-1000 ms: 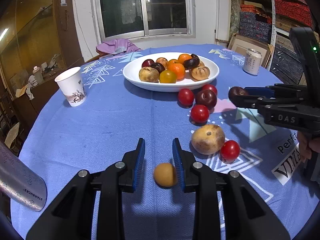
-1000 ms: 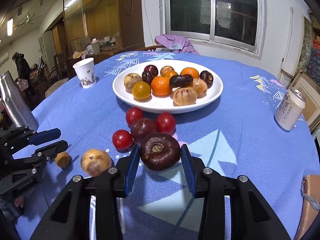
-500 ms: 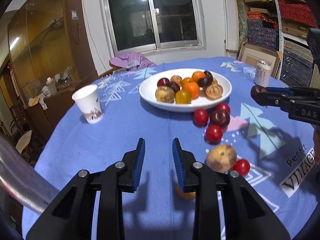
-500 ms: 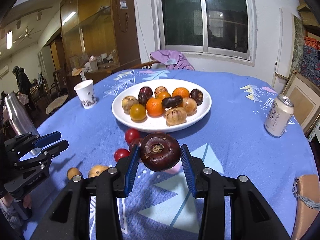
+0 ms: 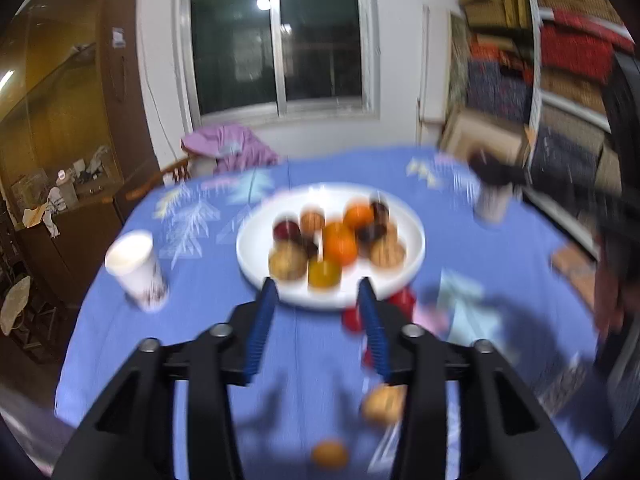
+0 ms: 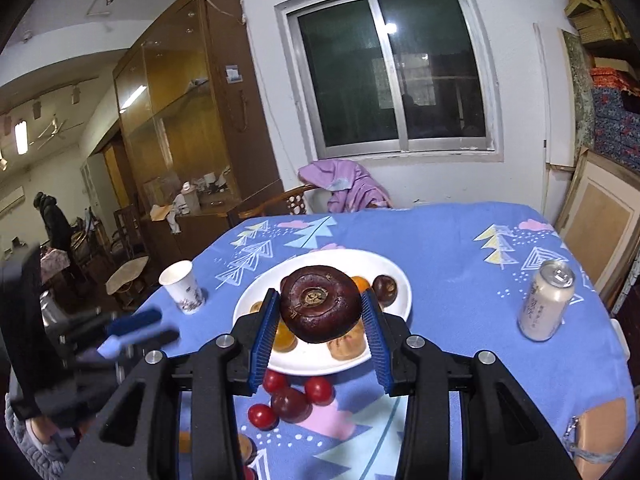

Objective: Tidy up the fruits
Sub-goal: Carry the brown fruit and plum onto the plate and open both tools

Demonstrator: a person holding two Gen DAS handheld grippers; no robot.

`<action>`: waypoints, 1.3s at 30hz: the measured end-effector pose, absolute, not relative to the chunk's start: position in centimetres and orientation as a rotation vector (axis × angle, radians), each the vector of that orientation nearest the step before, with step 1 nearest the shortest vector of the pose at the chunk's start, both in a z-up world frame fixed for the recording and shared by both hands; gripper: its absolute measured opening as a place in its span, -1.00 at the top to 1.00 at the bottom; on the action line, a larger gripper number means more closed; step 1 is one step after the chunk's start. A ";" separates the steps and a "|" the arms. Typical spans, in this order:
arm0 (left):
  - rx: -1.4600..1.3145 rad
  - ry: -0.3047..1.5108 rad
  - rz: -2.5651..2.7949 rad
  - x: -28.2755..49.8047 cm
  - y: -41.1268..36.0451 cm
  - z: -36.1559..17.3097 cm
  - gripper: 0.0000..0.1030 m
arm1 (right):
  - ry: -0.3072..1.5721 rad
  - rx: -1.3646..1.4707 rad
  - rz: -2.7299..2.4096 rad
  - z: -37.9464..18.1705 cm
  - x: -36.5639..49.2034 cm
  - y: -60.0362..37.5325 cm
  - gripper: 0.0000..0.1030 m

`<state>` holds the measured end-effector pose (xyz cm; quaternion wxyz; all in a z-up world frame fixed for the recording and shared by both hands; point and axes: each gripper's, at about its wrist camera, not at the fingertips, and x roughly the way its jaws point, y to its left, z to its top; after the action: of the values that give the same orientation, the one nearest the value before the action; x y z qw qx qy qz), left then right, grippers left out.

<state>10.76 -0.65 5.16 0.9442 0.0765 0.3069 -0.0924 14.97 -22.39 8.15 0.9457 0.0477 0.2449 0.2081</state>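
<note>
- The left wrist view is smeared with motion blur, so the fruit on the white plate (image 5: 412, 236) reads only as orange, brown and dark blobs.
- Behind the left tool (image 5: 318, 308), the red fruits at the plate's near rim are half hidden by its right finger.
- A brown fruit (image 5: 382, 404) is partly cut off by that same finger, and a small orange fruit (image 5: 329, 454) lies alone by the bench's near edge.
- The left tool's jaws are opening, with nothing between the blue pads.
- In the right wrist view it's sharp: the right tool (image 6: 320, 312) is clamped on a dark purple fruit (image 6: 320, 304), both pads pressing its sides, stem scar facing the camera.
- That fruit hangs above the plate's near side and blocks most of what's piled there.
- Below it, red tomatoes (image 6: 319, 390) and a dark plum (image 6: 291, 404) sit on the blue cloth just off the rim.
- A paper cup (image 6: 182, 286) stands near the bench's left edge, a can (image 6: 546, 306) near the right.
</note>
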 end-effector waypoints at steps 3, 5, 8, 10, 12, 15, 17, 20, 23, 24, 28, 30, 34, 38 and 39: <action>0.204 0.729 -0.196 8.7 -0.1 1.1 0.05 | 0.562 0.115 0.435 6.6 16.1 -22.1 0.18; 0.207 0.787 -0.201 8.0 0.4 -1.3 0.05 | 0.575 0.110 0.429 6.2 16.4 -21.9 0.17; 0.205 0.817 -0.223 7.6 0.4 -3.2 0.02 | 0.575 0.117 0.423 6.0 16.2 -22.0 0.17; 0.230 0.813 -0.218 7.8 0.0 -3.3 0.05 | 0.572 0.125 0.422 6.0 15.9 -22.1 0.17; 0.243 0.839 -0.229 8.1 -0.4 -3.8 0.05 | 0.572 0.136 0.424 6.1 15.8 -22.3 0.17; 0.228 0.862 -0.258 8.0 -0.5 -4.2 0.26 | 0.573 0.150 0.430 6.2 15.9 -22.7 0.17; 0.198 0.855 -0.263 8.2 -0.3 -3.9 0.42 | 0.576 0.154 0.430 6.1 15.9 -22.8 0.17; 0.150 0.864 -0.278 8.5 0.3 -3.9 0.46 | 0.582 0.160 0.430 6.0 16.0 -22.9 0.17; 0.146 0.862 -0.279 8.2 0.3 -3.8 0.46 | 0.578 0.165 0.427 6.1 15.9 -23.0 0.17; 0.144 0.854 -0.272 8.0 0.4 -3.6 0.46 | 0.577 0.167 0.426 6.2 15.9 -23.1 0.17; 0.131 0.801 -0.250 8.5 0.9 -1.2 0.47 | 0.570 0.168 0.418 6.4 16.1 -23.3 0.17; 0.140 0.750 -0.238 9.7 0.8 1.2 0.47 | 0.560 0.167 0.408 6.8 16.2 -23.4 0.17; 0.150 0.637 -0.204 13.9 -0.1 6.5 0.47 | 0.525 0.172 0.380 8.4 17.3 -23.6 0.17; 0.106 0.590 -0.169 19.2 -1.0 8.7 0.47 | 0.524 0.169 0.381 9.4 20.1 -22.5 0.17; 0.093 0.594 -0.168 20.3 -1.2 8.6 0.47 | 0.530 0.170 0.384 9.3 20.8 -22.2 0.17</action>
<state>20.29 -1.16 8.61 0.9516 0.0455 0.2924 -0.0827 20.83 -22.17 9.30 0.9434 0.0836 0.2600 0.1884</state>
